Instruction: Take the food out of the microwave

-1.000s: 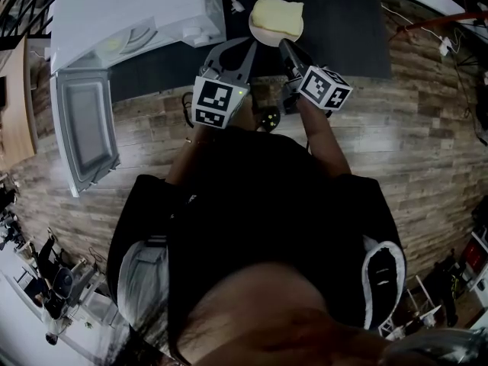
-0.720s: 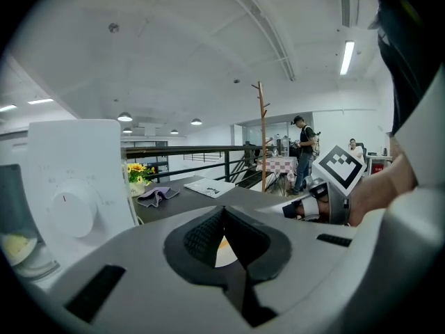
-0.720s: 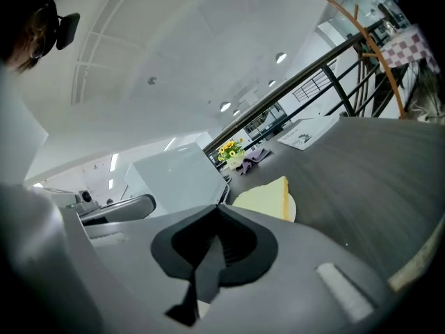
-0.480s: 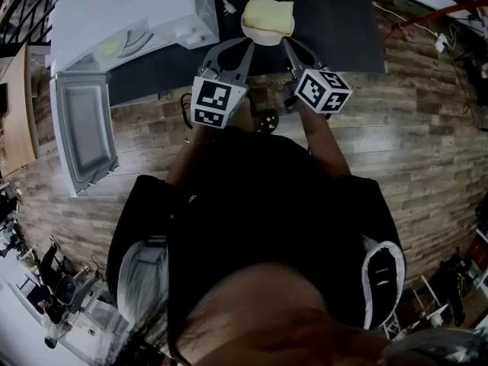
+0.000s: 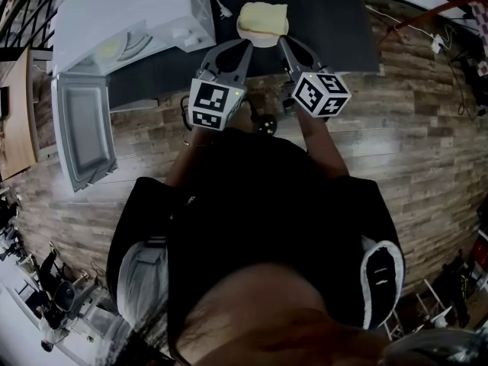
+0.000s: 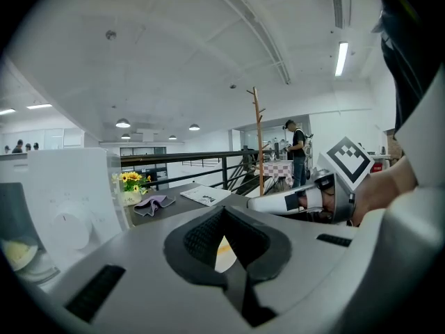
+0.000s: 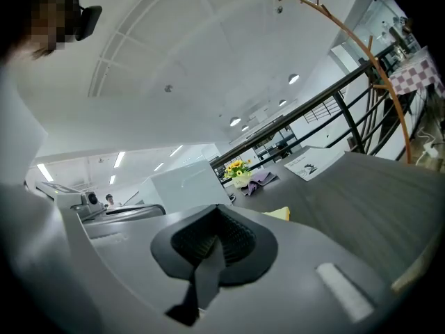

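Plate point(image 5: 255, 38) of yellow food point(image 5: 263, 15), right of the open microwave point(image 5: 130, 21), is held by its near rim in my left gripper point(image 5: 244, 44) and right gripper point(image 5: 282, 42), both pinched shut on it; uneven lifting could tip it.

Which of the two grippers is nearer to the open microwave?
The left gripper; it grips the plate on the side toward the microwave, the right gripper on the far side.
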Available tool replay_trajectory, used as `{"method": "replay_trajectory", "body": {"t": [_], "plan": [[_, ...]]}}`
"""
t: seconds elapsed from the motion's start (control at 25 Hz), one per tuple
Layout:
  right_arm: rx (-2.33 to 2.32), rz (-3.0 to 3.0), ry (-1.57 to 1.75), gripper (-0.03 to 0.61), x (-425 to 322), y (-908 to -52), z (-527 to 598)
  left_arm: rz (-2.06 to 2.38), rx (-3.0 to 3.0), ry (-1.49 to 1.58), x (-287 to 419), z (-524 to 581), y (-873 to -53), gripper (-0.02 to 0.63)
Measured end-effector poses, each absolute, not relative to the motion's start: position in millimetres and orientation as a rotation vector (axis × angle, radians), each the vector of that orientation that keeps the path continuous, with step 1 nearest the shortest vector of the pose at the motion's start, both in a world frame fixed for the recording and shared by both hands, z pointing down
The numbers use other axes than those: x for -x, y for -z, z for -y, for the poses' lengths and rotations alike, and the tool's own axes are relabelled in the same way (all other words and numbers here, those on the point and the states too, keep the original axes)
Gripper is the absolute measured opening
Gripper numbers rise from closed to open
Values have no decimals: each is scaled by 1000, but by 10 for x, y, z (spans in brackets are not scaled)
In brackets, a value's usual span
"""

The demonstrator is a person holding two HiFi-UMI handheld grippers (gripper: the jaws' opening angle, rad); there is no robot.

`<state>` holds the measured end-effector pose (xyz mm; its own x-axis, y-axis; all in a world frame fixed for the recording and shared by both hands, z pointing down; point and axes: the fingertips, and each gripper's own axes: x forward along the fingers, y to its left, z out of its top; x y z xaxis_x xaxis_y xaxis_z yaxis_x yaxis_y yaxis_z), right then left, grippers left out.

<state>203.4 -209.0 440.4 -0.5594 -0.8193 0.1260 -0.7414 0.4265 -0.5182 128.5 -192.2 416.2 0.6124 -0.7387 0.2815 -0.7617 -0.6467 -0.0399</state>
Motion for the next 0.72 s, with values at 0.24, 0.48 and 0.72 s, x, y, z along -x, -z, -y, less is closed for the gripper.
{"method": "replay_trajectory", "body": {"t": [0.24,0.48,0.72], "plan": [[1328,-2564,712,-2,-1970,-4215,1977,1272,-2748,-395,-1317,1831,-4076,6],[1325,-2538,614,-2,-2006,-4043,1879,1239,-2730,-341,-1349,1765,-4022,6],[1340,-2530,555,0,-2066,-3939,1792,1227,-2721,-314,-1381,1724,-3959,6]]}}
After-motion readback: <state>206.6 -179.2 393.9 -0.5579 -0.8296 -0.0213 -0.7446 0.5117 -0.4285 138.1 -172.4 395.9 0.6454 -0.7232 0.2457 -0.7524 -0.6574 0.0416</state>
